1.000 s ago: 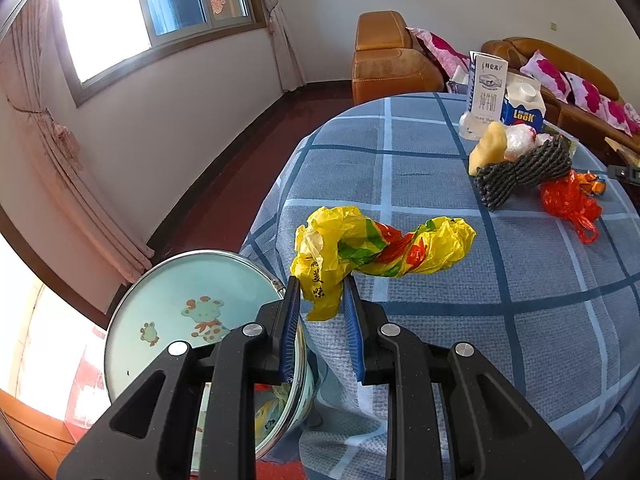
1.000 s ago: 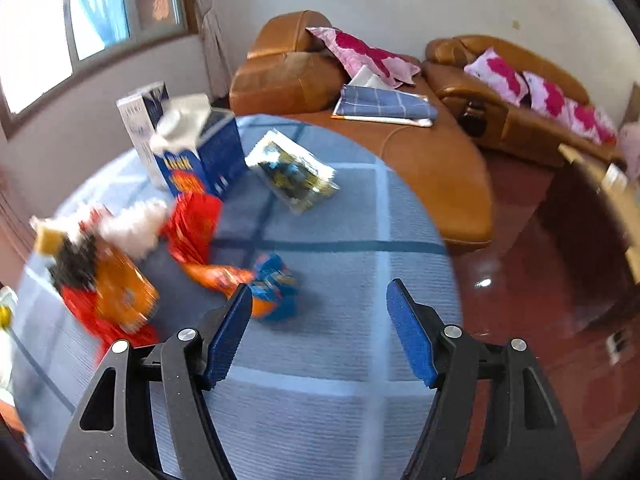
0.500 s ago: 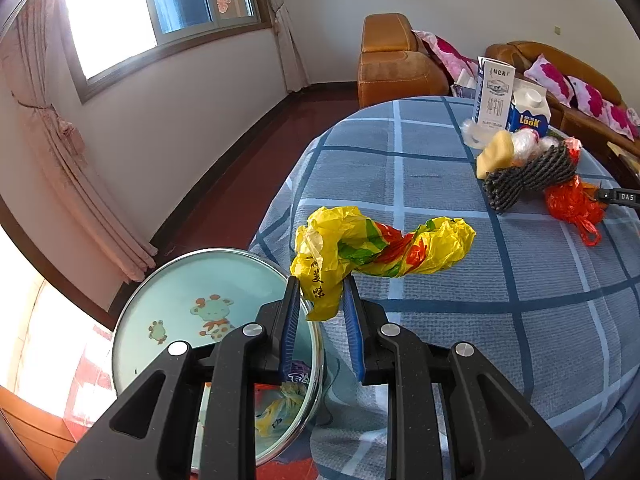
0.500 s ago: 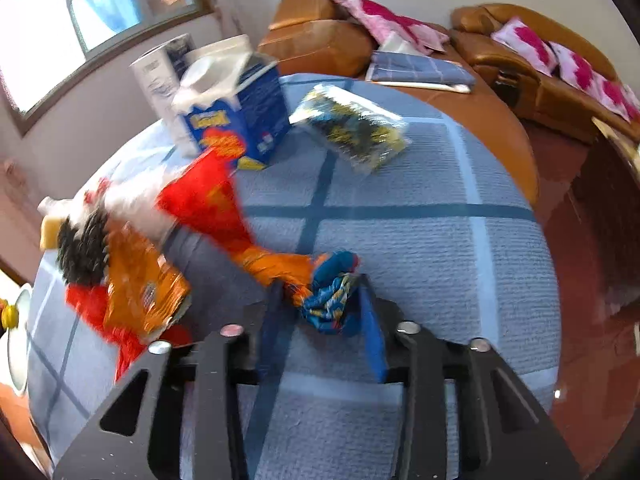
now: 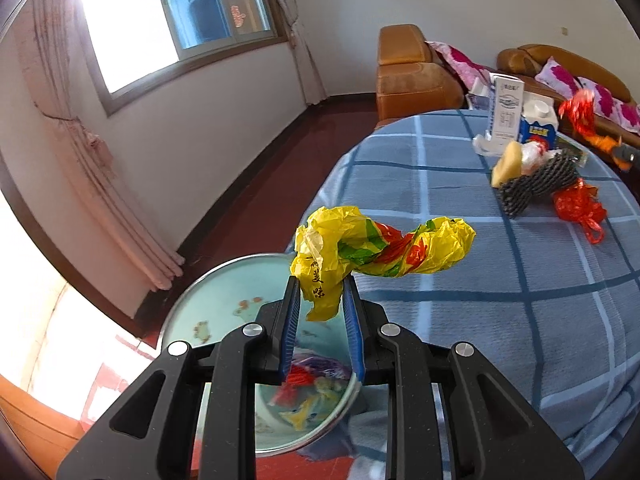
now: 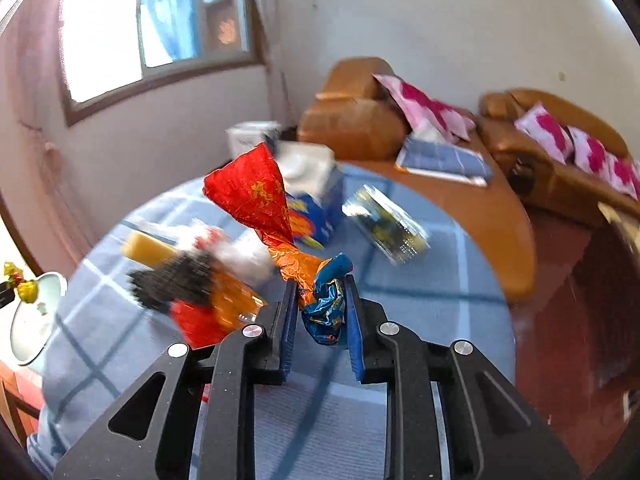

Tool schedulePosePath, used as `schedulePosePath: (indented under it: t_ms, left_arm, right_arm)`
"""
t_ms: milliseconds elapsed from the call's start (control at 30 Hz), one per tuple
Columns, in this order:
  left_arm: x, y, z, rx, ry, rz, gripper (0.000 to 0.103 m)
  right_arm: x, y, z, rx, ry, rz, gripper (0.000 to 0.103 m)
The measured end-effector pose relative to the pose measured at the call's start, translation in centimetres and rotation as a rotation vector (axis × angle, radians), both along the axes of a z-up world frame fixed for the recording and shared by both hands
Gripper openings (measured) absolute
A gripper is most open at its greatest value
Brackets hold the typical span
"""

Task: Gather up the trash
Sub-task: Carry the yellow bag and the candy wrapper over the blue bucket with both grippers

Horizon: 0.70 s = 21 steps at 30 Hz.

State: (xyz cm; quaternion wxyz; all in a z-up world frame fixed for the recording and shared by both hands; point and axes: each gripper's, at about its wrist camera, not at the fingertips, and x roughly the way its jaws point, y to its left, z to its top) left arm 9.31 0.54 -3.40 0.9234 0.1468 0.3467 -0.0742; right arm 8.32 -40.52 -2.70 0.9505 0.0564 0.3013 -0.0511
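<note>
My left gripper [image 5: 320,294] is shut on a twisted yellow plastic bag [image 5: 380,246] and holds it above the rim of a pale green enamel basin [image 5: 224,304] beside the table; the basin holds several scraps. My right gripper [image 6: 320,296] is shut on a twisted red, orange and blue wrapper [image 6: 260,204], lifted off the blue checked tablecloth [image 6: 420,320]. That wrapper also shows in the left wrist view [image 5: 580,116]. Trash left on the table: a black foam net [image 5: 536,184], a yellow piece [image 5: 508,162], a red plastic bag [image 5: 580,208].
A blue milk carton [image 5: 538,128] and a white box [image 5: 506,110] stand at the table's far side. A clear snack packet [image 6: 386,228] lies near the far edge. Orange sofas [image 6: 356,120] with pink cushions stand behind. The basin also shows at the left edge of the right wrist view [image 6: 36,316].
My right gripper closed on the red and blue wrapper and lifted it off the table. My left gripper carried the yellow bag leftward over the basin.
</note>
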Motion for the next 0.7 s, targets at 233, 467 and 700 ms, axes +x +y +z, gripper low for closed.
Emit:
schedulePosePath:
  t_ms: [233,467,700]
  left_arm:
    - [-0.6,2.6,-0.2,0.046,0.008,0.064,0.022]
    - [-0.9,5.3,-0.2,0.070,0.013,0.131,0.022]
    - [-1.1,7.6,-0.7,0.094,0.022,0.191,0.022]
  right_arm:
    - [1.8,5.0,1.8,-0.027,-0.054,0.161,0.023]
    - [4.0,10.6,1.9,-0.052,-0.062,0.314,0.023]
    - [5.1,15.2,1.4,-0.091,-0.058,0.427,0.023]
